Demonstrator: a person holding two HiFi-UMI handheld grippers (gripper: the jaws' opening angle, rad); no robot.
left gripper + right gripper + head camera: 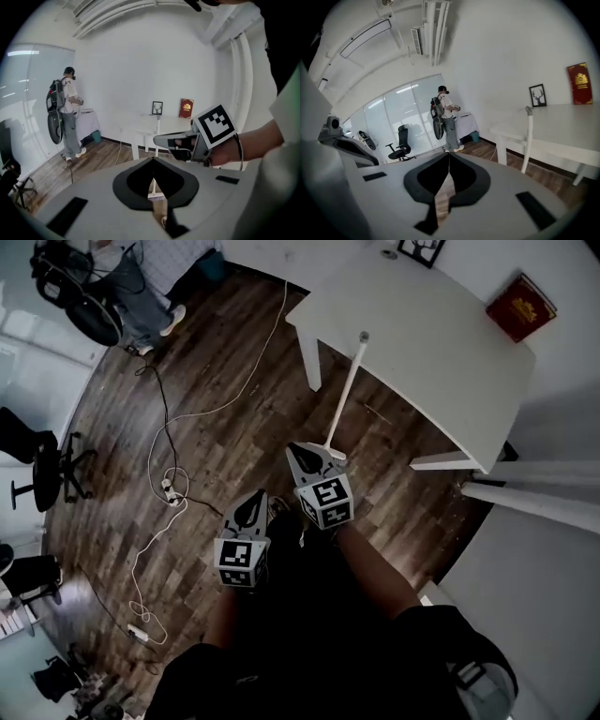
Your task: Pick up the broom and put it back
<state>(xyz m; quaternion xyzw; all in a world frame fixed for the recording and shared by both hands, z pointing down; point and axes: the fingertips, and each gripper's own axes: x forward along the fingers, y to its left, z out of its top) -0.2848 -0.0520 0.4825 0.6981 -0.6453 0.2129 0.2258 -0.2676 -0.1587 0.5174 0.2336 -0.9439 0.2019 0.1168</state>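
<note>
Broom [349, 390] — slim white handle with a grey cap, pale head down on the wood floor [216, 418], we note it propped against the white worktop [412, 324], left tongs [255, 499] together, empty, right tongs [300, 452] together, empty — near the broom head.

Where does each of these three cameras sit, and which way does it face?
Head view: on the person's head, looking down at wood floor, white table, broom; left tongs and right tongs show.
Left gripper view: on the left tongs, facing table and white wall; shows its shut jaws, the right tongs, a hand.
Right gripper view: on the right tongs, facing a glass wall and standing person; shows its shut jaws.
Shared: all three see the broom leaning on the table.
</note>
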